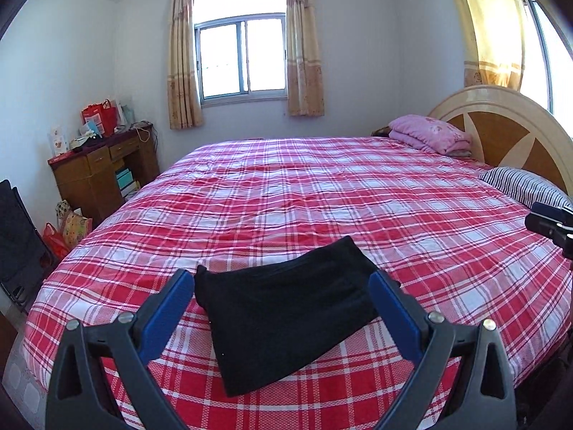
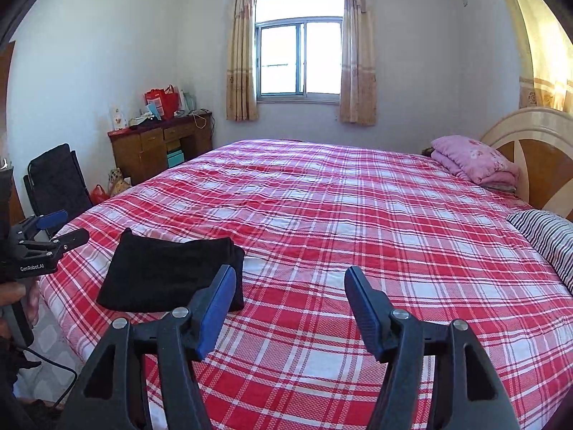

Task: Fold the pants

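Black pants (image 1: pixel 286 315) lie folded into a compact rectangle near the front edge of the bed with the red plaid cover (image 1: pixel 322 197). My left gripper (image 1: pixel 283 283) is open, held above them, its blue pads either side of the bundle in view, holding nothing. In the right wrist view the pants (image 2: pixel 168 272) lie to the left. My right gripper (image 2: pixel 290 279) is open and empty over bare plaid, right of the pants. The left gripper (image 2: pixel 53 229) shows at the left edge, open.
A pink folded blanket (image 1: pixel 429 132) and a striped pillow (image 1: pixel 523 186) lie by the wooden headboard (image 1: pixel 501 125) at right. A wooden desk (image 1: pixel 100 168) with bags stands left of the bed. A black chair (image 2: pixel 57 179) stands near the bed's left corner.
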Demonstrator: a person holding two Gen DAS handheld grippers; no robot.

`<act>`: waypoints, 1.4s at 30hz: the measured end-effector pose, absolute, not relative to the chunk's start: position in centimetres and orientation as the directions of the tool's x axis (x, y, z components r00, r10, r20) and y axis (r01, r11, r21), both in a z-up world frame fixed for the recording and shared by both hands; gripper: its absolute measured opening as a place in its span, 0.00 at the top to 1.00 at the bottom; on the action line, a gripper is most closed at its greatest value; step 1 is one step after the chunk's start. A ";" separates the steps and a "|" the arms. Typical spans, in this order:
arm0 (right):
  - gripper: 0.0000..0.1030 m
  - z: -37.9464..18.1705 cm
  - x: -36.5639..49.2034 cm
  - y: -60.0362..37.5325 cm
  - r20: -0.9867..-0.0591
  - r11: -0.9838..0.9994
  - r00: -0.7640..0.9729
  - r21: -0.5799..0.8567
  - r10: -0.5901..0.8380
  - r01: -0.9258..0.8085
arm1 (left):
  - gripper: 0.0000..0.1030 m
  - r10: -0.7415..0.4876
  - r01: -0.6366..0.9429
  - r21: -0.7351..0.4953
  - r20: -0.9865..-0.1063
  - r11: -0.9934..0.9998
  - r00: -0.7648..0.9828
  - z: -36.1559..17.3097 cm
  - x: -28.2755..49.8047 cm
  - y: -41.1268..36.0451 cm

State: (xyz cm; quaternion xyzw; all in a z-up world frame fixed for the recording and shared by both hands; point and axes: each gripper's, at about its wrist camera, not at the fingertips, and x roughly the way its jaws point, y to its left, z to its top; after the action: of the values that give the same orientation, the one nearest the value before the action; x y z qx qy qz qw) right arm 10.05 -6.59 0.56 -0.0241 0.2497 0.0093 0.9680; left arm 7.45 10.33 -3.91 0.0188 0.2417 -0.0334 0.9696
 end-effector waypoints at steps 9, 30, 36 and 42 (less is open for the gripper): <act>0.36 0.6 9.9 -6.5 -0.471 0.998 0.882 -0.041 0.017 -0.042 | 0.02 -0.049 0.072 0.031 -0.471 0.997 0.881 -3.9 7.3 10.2; 0.31 0.6 9.6 -6.2 -0.459 0.998 0.888 -0.061 -0.003 -0.029 | 0.00 -0.025 0.053 0.045 -0.484 0.998 0.875 -3.8 7.6 10.3; 0.31 0.5 9.6 -6.2 -0.458 0.997 0.889 -0.068 -0.005 -0.029 | 0.00 -0.001 0.024 0.041 -0.487 0.999 0.874 -3.8 7.8 10.7; 0.31 0.4 9.6 -5.9 -0.459 0.996 0.889 -0.079 -0.009 -0.031 | 0.00 0.019 -0.001 0.036 -0.507 0.999 0.862 -4.3 8.2 11.1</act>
State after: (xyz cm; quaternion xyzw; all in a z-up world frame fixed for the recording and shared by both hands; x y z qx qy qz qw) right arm 9.58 -5.94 0.39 -0.0422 0.2359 0.0059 0.9708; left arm 8.22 11.14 -4.30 0.0171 0.2627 0.0054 0.9647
